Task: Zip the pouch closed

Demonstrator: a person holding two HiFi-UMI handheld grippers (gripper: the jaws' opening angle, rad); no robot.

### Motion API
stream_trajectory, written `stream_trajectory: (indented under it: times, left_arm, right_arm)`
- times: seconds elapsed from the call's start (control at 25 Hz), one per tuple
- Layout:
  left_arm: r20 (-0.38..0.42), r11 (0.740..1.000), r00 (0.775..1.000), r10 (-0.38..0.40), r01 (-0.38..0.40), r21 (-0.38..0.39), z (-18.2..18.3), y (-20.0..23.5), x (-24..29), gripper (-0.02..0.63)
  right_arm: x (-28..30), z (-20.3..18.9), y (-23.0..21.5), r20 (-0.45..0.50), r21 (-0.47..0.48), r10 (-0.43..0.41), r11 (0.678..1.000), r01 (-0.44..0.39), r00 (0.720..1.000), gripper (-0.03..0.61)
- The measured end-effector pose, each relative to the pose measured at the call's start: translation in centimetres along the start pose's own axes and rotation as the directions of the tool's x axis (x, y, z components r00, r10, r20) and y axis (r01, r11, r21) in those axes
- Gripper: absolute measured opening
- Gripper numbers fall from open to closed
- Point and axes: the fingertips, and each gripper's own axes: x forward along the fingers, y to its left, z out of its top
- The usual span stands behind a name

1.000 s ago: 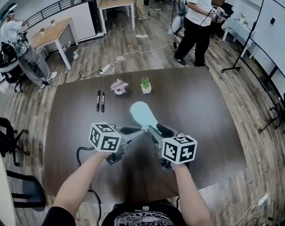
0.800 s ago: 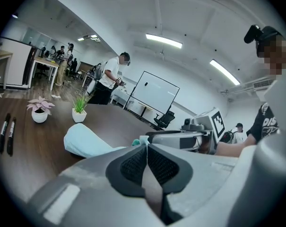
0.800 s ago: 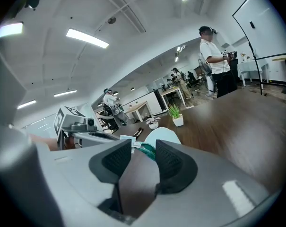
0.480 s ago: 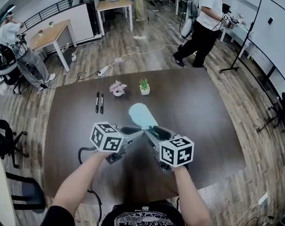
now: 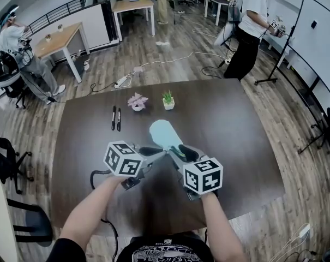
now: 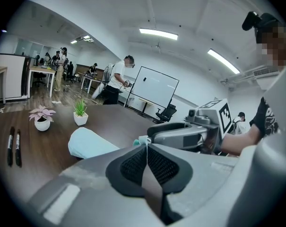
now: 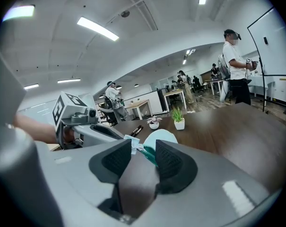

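Observation:
A light blue pouch (image 5: 162,132) lies on the dark table (image 5: 235,135), its near end lifted between both grippers. My left gripper (image 5: 163,152) is shut, its tips pinching a small pale tab (image 6: 143,140) at the pouch's zipper end. My right gripper (image 5: 175,150) comes in from the right and meets it tip to tip. In the right gripper view the green zipper edge (image 7: 148,151) sits between the right gripper's (image 7: 143,150) pads, which grip the pouch's near end. The pale blue body (image 6: 88,143) stretches away behind the left gripper (image 6: 146,146).
Two black pens (image 5: 116,117) lie at the table's back left. A pink potted plant (image 5: 137,101) and a green one (image 5: 168,99) stand behind the pouch. A black cable (image 5: 94,178) loops near my left arm. People move about beyond the table.
Both grippers keep their hold at the pouch's near end; the right one has rolled slightly. A person in the background has walked to the right.

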Motion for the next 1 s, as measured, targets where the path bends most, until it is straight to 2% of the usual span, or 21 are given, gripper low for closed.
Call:
stream_trajectory:
  times: [0.24,0.48,0.8,1.0]
  left_arm:
    - [0.010,1.000,1.000,0.011,-0.011,-0.008,0.0,0.5,-0.7,0.009]
    - [0.015,1.000,1.000,-0.001,0.001,-0.002,0.0,0.3,-1.0,0.009]
    - [0.018,0.998,0.998,-0.053,0.053,0.017,0.3,-0.3,-1.7,0.009]
    - [0.013,0.990,0.990,-0.143,0.142,0.013,0.4,-1.2,-2.5,0.009]
  right_arm:
    - [-0.4,-0.1,-1.1,0.003,0.026,-0.028,0.999,0.028,1.000,0.149]
    - [-0.1,-0.5,-0.4,0.004,0.066,0.011,0.998,-0.011,1.000,0.149]
    - [0.5,-0.7,0.5,0.037,0.170,0.135,0.976,-0.140,0.990,0.149]
    - [0.6,-0.5,1.9,0.076,0.264,0.271,0.922,-0.282,0.959,0.149]
